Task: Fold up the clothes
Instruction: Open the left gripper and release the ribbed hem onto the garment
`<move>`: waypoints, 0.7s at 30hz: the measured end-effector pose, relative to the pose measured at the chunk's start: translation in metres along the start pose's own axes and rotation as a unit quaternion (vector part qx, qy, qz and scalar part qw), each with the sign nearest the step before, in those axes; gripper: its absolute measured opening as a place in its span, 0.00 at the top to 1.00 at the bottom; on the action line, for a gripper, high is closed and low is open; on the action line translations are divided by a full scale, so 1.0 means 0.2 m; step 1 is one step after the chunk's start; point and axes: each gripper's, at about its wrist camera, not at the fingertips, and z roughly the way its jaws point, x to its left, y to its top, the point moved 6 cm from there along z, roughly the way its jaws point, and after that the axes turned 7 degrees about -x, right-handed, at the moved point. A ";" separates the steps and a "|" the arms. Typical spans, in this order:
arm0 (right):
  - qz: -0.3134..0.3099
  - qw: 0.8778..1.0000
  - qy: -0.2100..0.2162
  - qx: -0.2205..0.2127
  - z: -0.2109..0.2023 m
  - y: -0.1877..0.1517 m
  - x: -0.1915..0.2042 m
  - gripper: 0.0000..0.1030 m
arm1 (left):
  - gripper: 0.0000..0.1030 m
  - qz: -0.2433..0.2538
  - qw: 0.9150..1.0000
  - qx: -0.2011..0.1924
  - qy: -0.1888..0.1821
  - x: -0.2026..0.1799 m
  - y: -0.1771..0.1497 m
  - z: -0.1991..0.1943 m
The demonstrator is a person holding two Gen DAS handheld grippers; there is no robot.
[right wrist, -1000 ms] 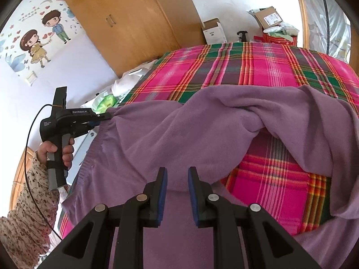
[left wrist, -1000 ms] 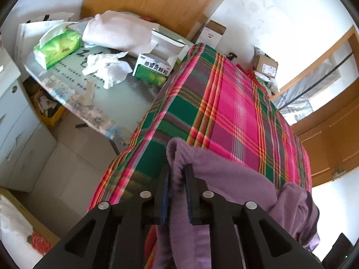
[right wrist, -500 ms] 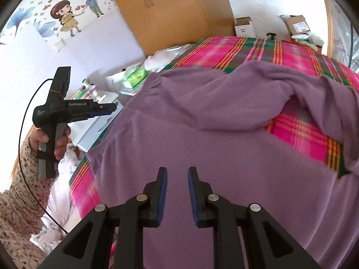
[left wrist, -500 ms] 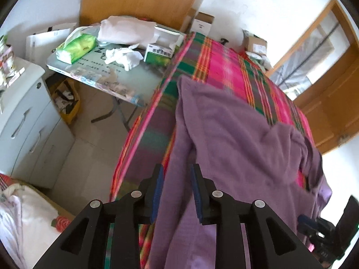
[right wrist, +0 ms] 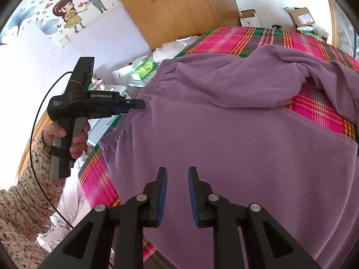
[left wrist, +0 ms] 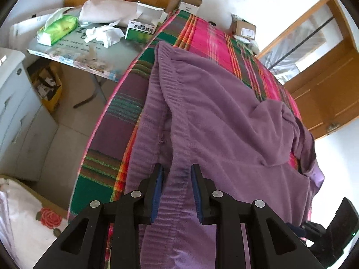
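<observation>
Purple garment lay spread on the plaid bedspread, its long axis running from the ribbed waistband at the bed's side edge across toward the bunched far end, part of which was cut off. Left gripper stood parted astride the waistband hem. Right gripper hovered parted above the cloth, holding nothing.

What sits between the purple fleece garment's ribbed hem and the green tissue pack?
In the left wrist view, bare plaid bedspread, then the side table's top, separates the purple fleece garment from the green tissue pack.
</observation>
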 end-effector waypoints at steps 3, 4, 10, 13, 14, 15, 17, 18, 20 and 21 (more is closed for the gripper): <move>0.003 1.000 0.001 0.002 0.01 0.00 0.00 0.81 | 0.92 -0.017 1.000 -0.007 -0.005 0.04 0.00 0.00; 0.005 1.000 0.002 0.003 0.01 0.00 0.00 0.81 | 0.93 -0.022 1.000 -0.011 -0.004 0.05 0.01 -0.01; 0.009 1.000 0.007 0.002 0.02 0.00 0.01 0.81 | 0.95 -0.035 0.999 -0.040 0.009 0.08 0.02 -0.08; 0.010 1.000 0.011 0.000 0.02 -0.01 0.01 0.81 | 0.98 -0.036 0.998 -0.053 0.016 0.09 0.03 -0.12; 0.012 1.000 0.012 0.000 0.02 -0.01 0.01 0.81 | 1.00 -0.036 0.998 -0.055 0.016 0.10 0.03 -0.13; 0.014 1.000 0.012 0.000 0.02 -0.01 0.01 0.81 | 1.00 -0.036 0.998 -0.056 0.016 0.10 0.02 -0.13; 0.016 1.000 0.012 0.000 0.02 -0.01 0.00 0.81 | 1.00 -0.037 0.997 -0.059 0.016 0.11 0.01 -0.15; 0.019 1.000 0.011 -0.002 0.01 -0.01 -0.01 0.81 | 1.00 -0.037 0.997 -0.060 0.016 0.11 0.00 -0.15; 0.024 1.000 0.011 -0.010 0.00 -0.01 -0.02 0.81 | 1.00 -0.038 0.997 -0.062 0.016 0.12 -0.01 -0.16; 0.026 0.999 0.011 -0.014 -0.01 0.00 -0.03 0.81 | 1.00 -0.038 0.997 -0.064 0.016 0.13 -0.01 -0.17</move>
